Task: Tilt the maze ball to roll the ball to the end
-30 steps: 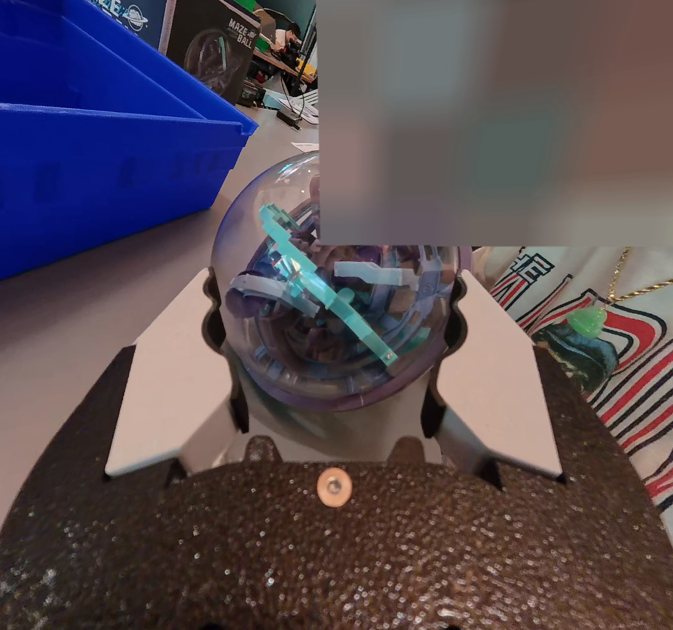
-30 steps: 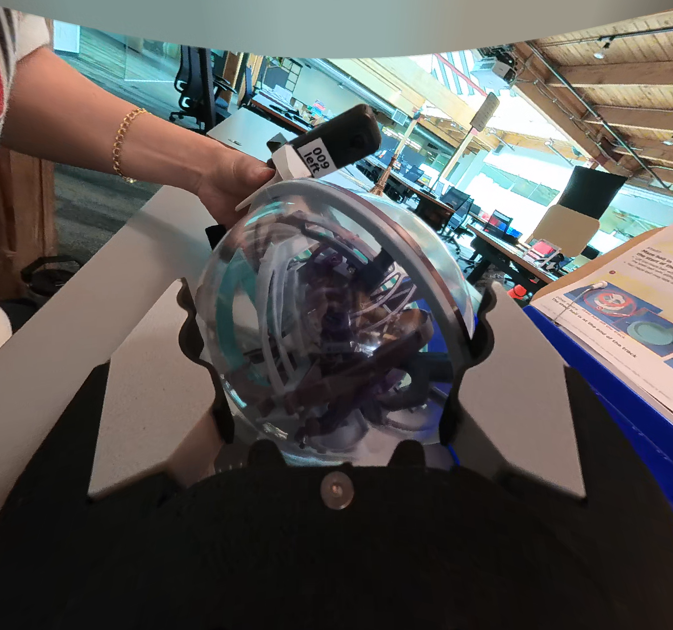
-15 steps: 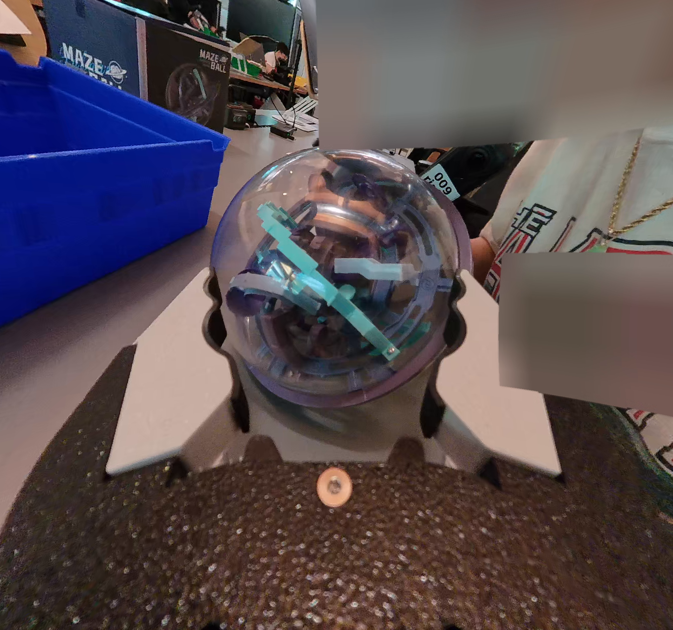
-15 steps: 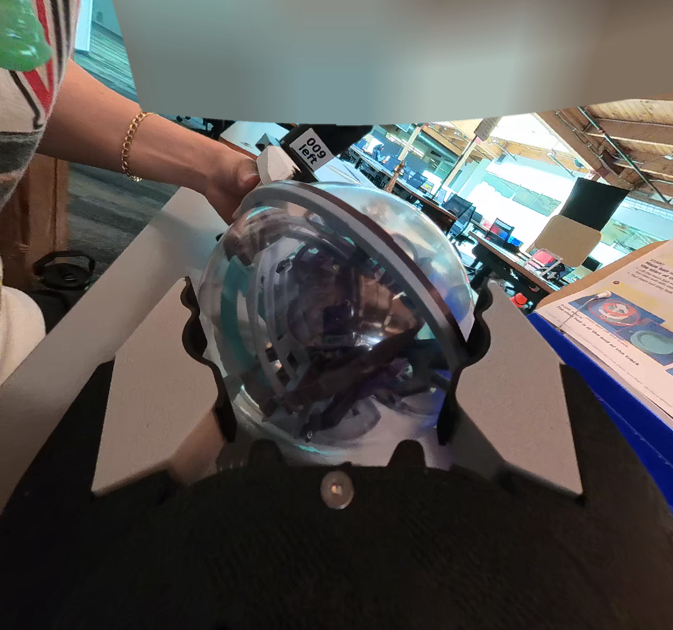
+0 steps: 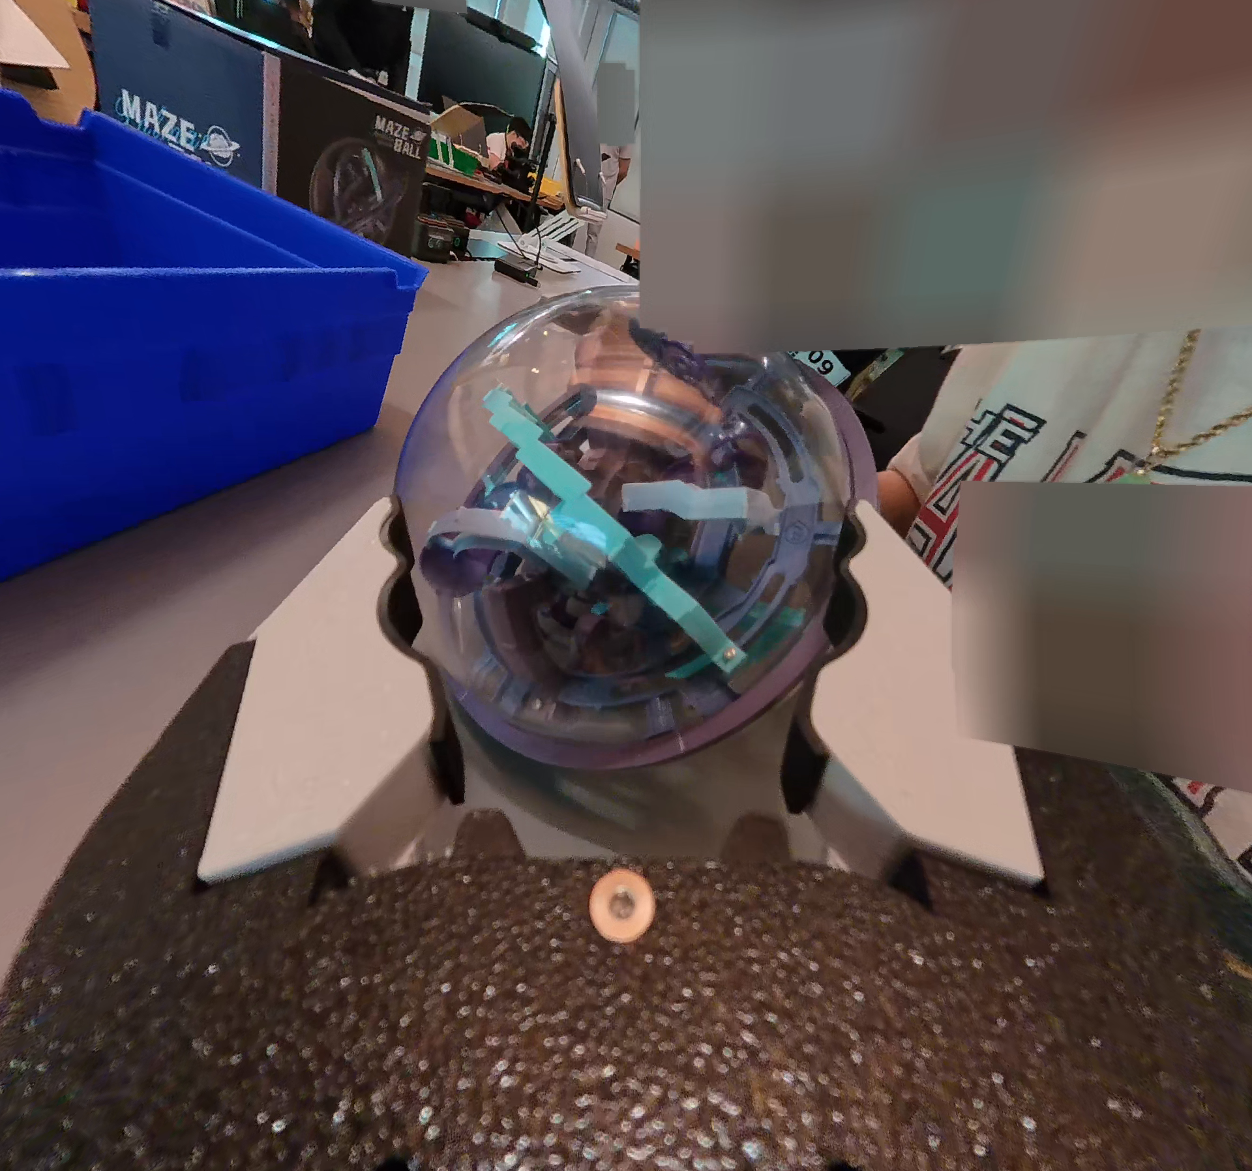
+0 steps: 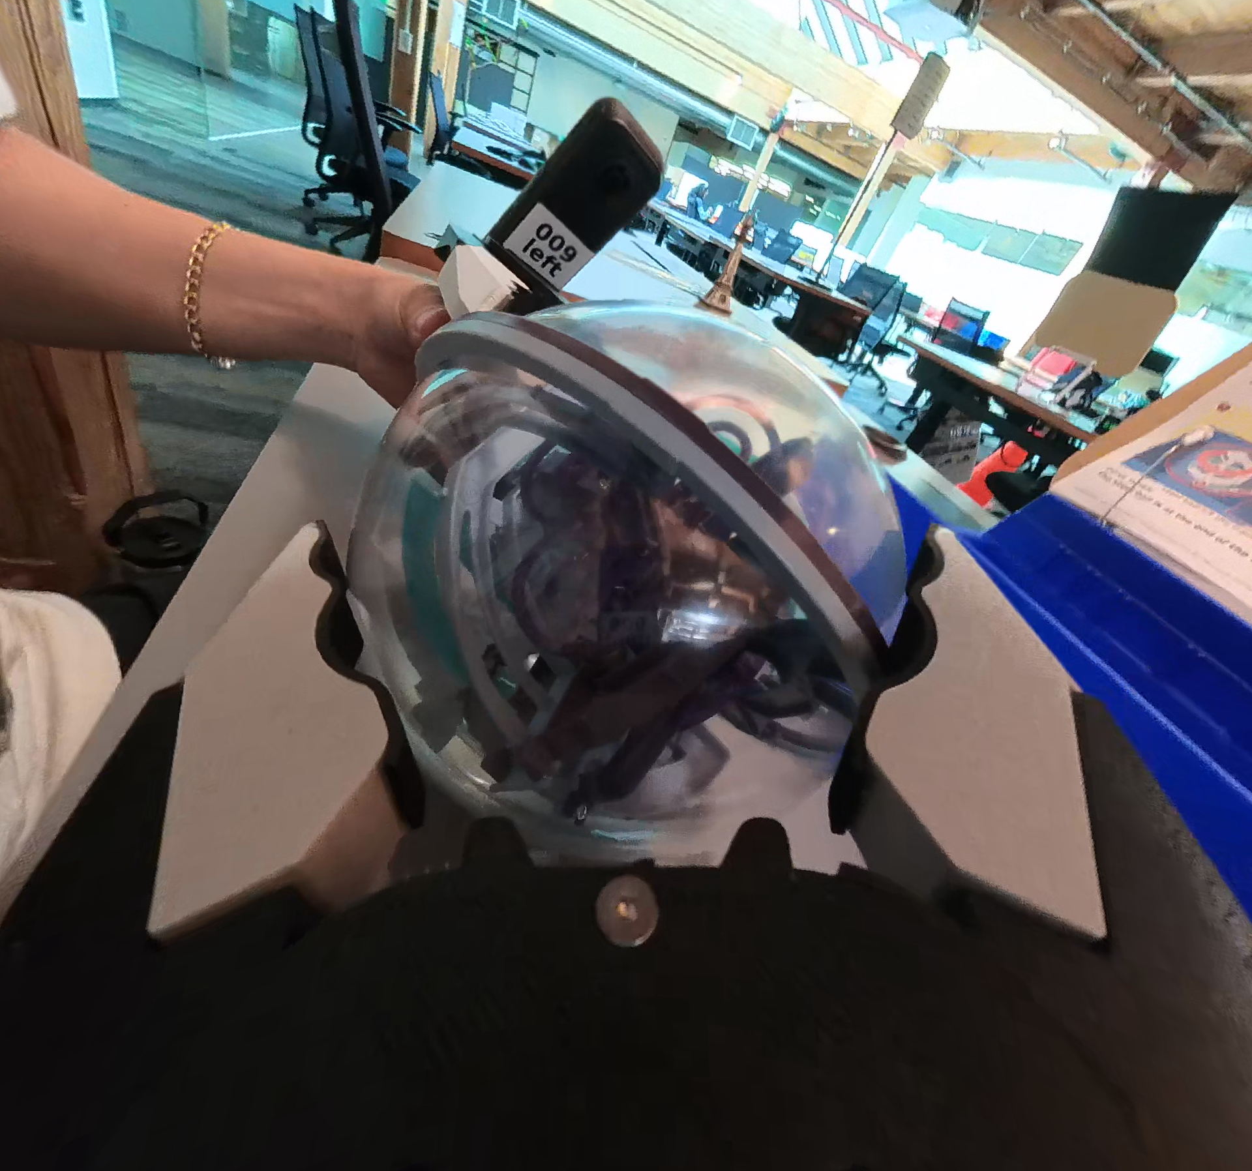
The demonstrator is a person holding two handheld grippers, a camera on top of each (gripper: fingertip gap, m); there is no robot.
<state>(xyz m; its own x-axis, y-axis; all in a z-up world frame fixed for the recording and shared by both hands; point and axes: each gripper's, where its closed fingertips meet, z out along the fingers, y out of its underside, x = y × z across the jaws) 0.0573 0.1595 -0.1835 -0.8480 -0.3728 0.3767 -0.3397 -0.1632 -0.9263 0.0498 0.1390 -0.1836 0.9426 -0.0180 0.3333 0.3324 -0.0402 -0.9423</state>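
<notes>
Now both claws are clenched on the maze ball (image 5: 627, 529): left claw (image 5: 623, 603) and right claw (image 6: 627, 657) pinch opposite sides, its seam ring slanted, just above the tabletop (image 5: 135, 610).

The left gripper (image 5: 623, 603) has pale grey fingers (image 5: 318, 684), black wavy pads, a speckled black body and a brass-coloured screw (image 5: 621, 913).

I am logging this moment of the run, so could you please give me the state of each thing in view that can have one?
maze ball: lifted off the table, held from two sides, seam ring tilted.
left gripper: shut on the maze ball.
right gripper: shut on the maze ball.
blue bin: open-topped, resting on the table.
</notes>
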